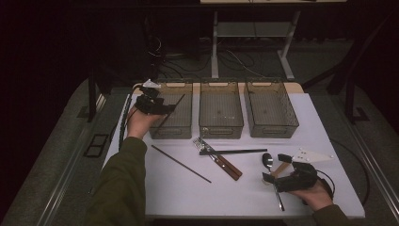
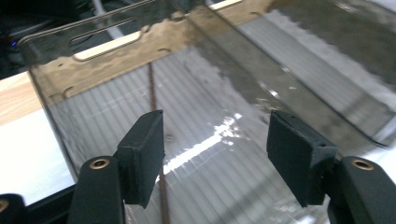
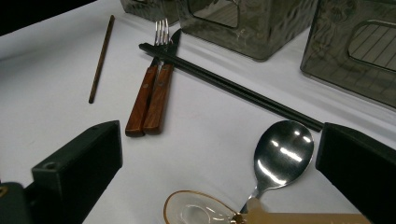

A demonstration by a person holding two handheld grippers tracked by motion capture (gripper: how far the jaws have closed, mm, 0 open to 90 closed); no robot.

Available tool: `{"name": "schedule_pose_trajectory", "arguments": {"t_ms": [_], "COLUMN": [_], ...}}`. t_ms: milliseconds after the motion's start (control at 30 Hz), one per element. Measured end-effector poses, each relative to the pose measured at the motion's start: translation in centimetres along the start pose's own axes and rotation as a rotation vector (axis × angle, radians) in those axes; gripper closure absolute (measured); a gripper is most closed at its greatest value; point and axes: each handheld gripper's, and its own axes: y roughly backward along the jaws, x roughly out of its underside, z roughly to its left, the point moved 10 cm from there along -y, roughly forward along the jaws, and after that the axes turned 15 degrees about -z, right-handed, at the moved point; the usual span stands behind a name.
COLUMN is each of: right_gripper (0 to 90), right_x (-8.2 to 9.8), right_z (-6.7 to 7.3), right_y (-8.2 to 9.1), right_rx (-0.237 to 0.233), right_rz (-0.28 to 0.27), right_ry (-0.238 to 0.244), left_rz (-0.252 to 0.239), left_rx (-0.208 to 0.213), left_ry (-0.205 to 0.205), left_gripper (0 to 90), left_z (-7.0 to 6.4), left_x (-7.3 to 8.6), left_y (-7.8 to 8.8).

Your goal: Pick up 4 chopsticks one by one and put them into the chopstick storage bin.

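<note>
While left tongs [image 2: 215, 154] gape above ribbed smoky bin [image 2: 116, 56], thin brown chopstick [image 2: 154, 93] inside; right tongs [image 3: 219, 177] spread.

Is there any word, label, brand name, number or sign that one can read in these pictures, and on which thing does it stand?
None can be read.
Bins: no print shows on their smoky walls.
Spoon, fork, knife, chopsticks: no stamp or brand shows.
Left gripper and right gripper: plain black fingers, no marking.
</note>
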Motion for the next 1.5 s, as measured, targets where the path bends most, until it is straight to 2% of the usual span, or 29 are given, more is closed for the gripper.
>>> {"name": "schedule_pose_trajectory", "arguments": {"t_ms": [233,367,533,600,700,833,933,1000,1100,1267,1500], "right_gripper": [0.4,0.5,0.4,0.4,0.4,0.4,0.4,0.5,0.4,0.5,0.5], "right_x": [0.0,0.0,0.0,0.0,0.1,0.1,0.1,0.1,0.2,0.2,0.2], "right_z": [-0.1,-0.1,0.0,-0.1,-0.1,0.0,-0.1,-0.1,-0.1,0.0,-0.1], "right_y": [0.0,0.0,0.0,0.0,-0.1,-0.1,-0.1,-0.1,-0.1,0.0,-0.1], "right_rx": [0.005,0.004,0.006,0.007,0.006,0.005,0.005,0.007,0.007,0.007,0.005], "right_rz": [-0.002,-0.001,0.001,0.0,0.003,0.005,0.007,0.005,0.007,0.008,0.011], "right_ry": [-0.002,0.001,0.003,0.0,0.001,0.003,0.004,0.005,0.003,0.003,0.005], "left_rz": [-0.022,-0.02,0.009,0.013,0.035,0.062,0.086,0.104,0.136,0.154,0.183], "left_rx": [0.088,0.128,0.166,0.172,0.171,0.179,0.163,0.136,0.091,0.044,0.004], "left_ry": [-0.049,-0.085,-0.128,-0.124,-0.132,-0.12,-0.13,-0.153,-0.163,-0.134,-0.126], "left_gripper": [36.0,39.4,53.6,60.7,71.5,84.0,89.5,89.6,89.7,89.7,89.7], "left_z": [-3.4,-5.4,-7.2,-7.5,-7.4,-7.2,-7.1,-6.7,-5.6,-3.7,-2.2], "left_x": [0.1,1.2,3.5,4.4,6.0,8.1,9.2,9.8,10.8,11.7,12.5], "left_y": [2.6,4.0,5.2,5.5,5.8,5.9,5.9,5.8,5.5,5.0,4.4]}}
